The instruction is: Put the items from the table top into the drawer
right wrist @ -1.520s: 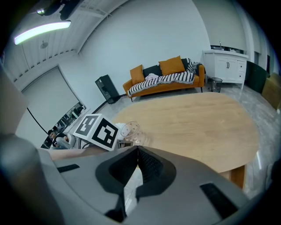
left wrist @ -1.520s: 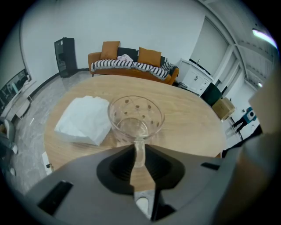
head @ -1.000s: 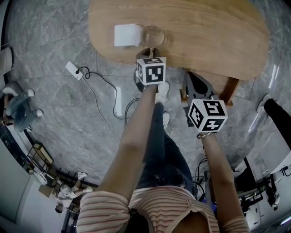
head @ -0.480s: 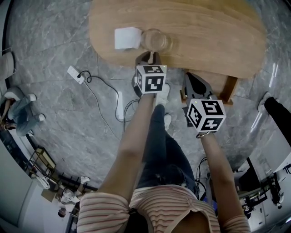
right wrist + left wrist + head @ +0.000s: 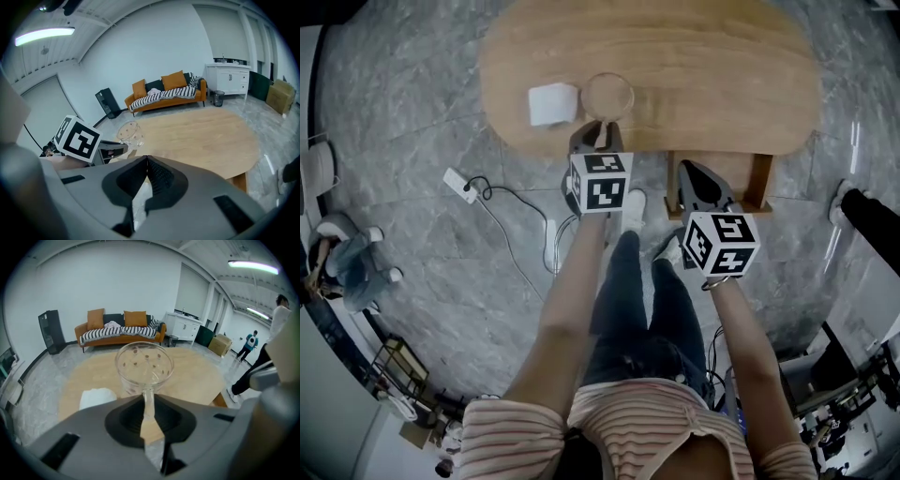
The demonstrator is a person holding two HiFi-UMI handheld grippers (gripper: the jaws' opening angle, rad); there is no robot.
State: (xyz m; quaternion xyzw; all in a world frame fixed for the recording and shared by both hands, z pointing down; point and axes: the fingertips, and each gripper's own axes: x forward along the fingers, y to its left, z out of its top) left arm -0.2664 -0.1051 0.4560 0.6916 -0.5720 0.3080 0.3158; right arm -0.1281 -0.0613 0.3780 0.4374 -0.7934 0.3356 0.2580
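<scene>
The oval wooden worktop (image 5: 712,75) fills the top of the head view. The left gripper (image 5: 602,129) reaches over the worktop's near edge, a little left of its middle. Its fingers (image 5: 126,420) are clenched on the thin handle of the glass cup (image 5: 144,364), so the cup sits just beyond the fingertips, above the near edge. Whether the cup's base touches the wood cannot be told. The right gripper (image 5: 146,161) hangs off the near edge, to the right of the left one, with its fingers pressed together on nothing. A white block (image 5: 553,103) lies on the worktop just left of the cup, near the same edge.
</scene>
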